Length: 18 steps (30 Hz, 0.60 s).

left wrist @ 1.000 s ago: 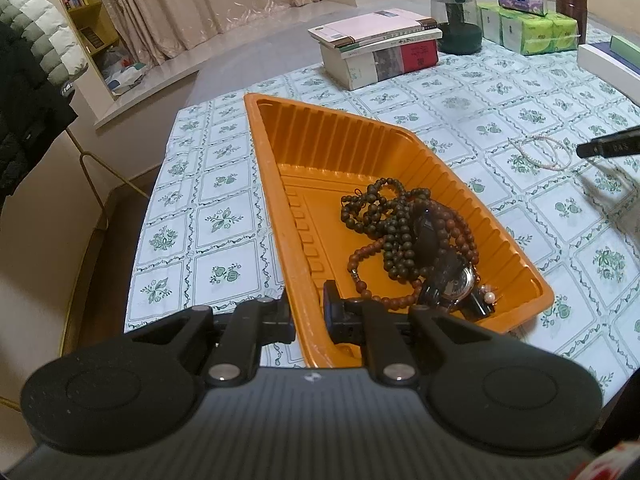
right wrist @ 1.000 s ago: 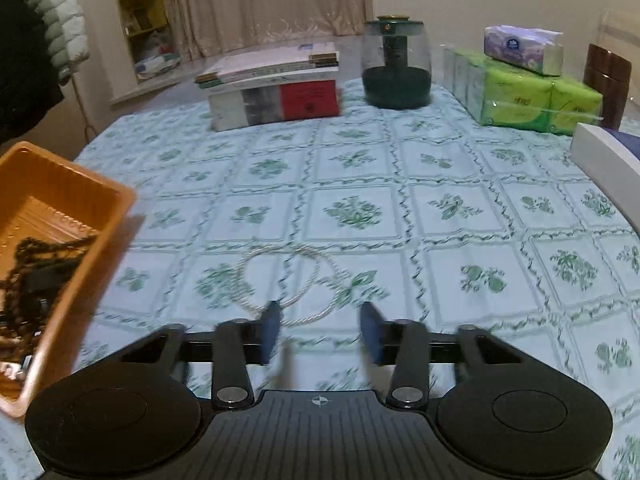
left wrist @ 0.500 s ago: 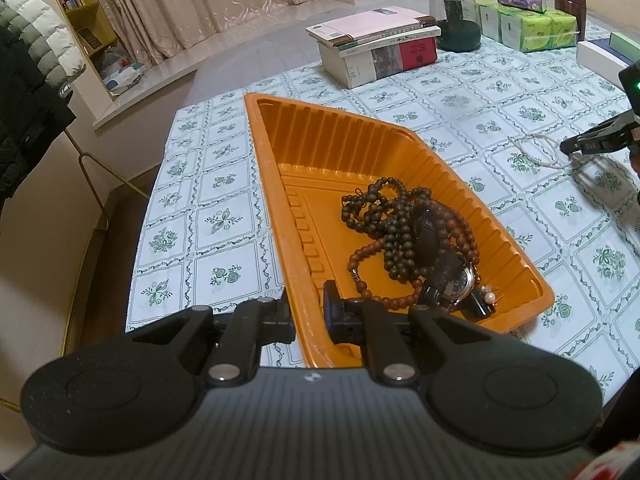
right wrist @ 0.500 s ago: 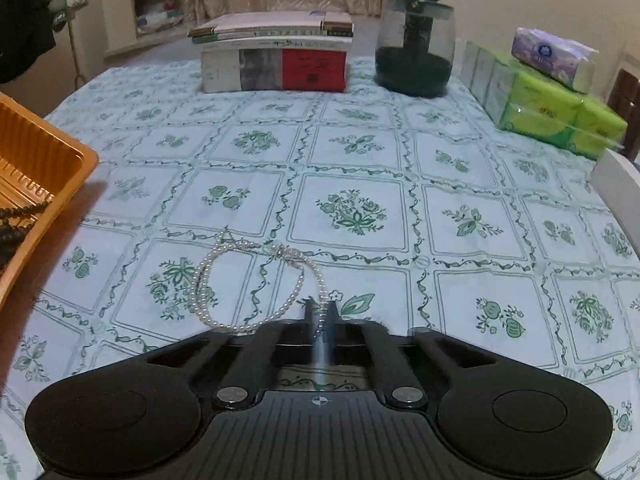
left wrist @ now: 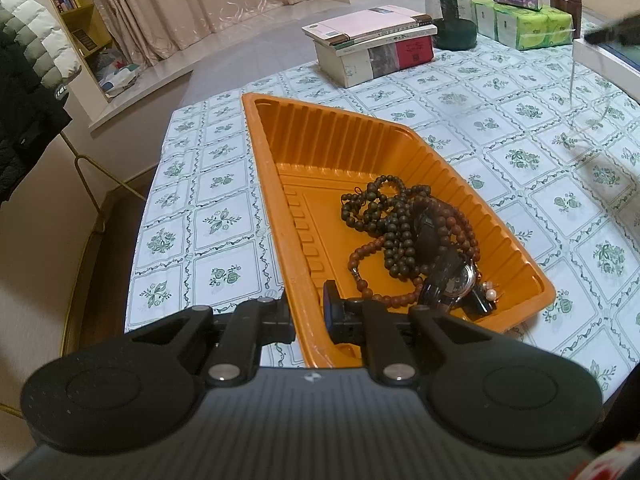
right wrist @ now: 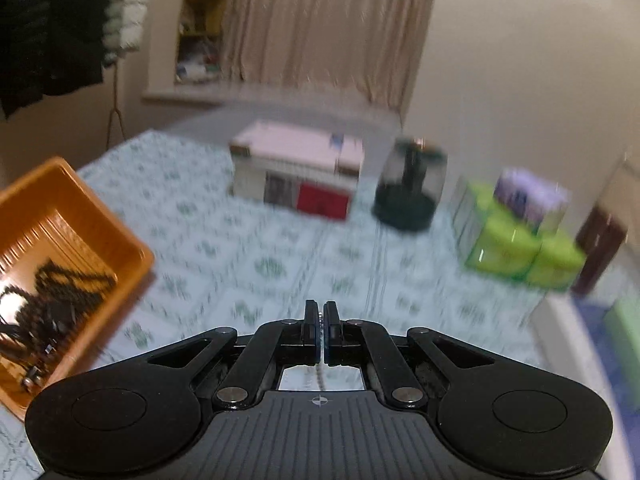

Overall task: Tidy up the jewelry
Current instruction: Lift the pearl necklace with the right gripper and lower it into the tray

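A: Closest in, what is the left gripper (left wrist: 307, 314) doing?

B: Its fingers (left wrist: 334, 312) straddle the near wall of the orange tray (left wrist: 280, 184) and pinch it, bracing the tray on the desk (left wrist: 224, 216). Dark and brown beads (left wrist: 394, 232) and a watch (left wrist: 460, 280) lie heaped in its near half

A: And the right gripper (right wrist: 321, 320)?

B: Its fingers are pressed together on a thin pearl strand (right wrist: 319, 376), which hangs below them. The left wrist view shows it blurred as a pale loop (left wrist: 580, 92), well clear of the desk and right of the tray

A: How should the carry go?

B: I'd say lift high enough that the dangling loop clears the tray's rim, move slowly to damp the swing, and spread the fingers only above the free far half. Beyond stand books (left wrist: 376, 48) and tissue packs (left wrist: 520, 24)
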Each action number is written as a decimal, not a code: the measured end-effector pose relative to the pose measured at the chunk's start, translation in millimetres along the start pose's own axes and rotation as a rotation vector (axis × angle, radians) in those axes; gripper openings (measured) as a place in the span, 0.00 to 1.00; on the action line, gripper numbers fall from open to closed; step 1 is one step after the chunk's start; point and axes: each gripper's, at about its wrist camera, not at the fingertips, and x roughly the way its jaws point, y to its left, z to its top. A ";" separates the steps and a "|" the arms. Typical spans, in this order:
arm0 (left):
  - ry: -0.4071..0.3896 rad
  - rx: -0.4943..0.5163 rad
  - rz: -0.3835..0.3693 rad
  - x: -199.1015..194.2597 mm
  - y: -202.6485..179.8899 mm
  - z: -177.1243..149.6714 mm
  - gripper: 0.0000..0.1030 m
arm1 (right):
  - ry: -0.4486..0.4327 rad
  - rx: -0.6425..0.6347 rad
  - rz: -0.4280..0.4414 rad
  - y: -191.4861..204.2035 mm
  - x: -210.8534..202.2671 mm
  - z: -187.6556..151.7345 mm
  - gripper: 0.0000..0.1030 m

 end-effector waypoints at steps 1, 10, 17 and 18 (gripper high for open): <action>-0.001 0.001 0.000 -0.1 0.1 0.0 0.11 | -0.011 -0.009 0.003 0.0 -5.8 5.3 0.01; -0.010 -0.004 -0.008 -0.8 1.4 -1.1 0.11 | -0.082 -0.078 0.076 17.8 -39.6 53.3 0.01; -0.015 -0.014 -0.021 0.6 5.6 -1.6 0.11 | -0.109 -0.168 0.212 67.5 -46.2 86.2 0.01; -0.015 -0.015 -0.023 1.0 6.3 -2.2 0.11 | -0.112 -0.183 0.238 76.8 -47.2 89.9 0.01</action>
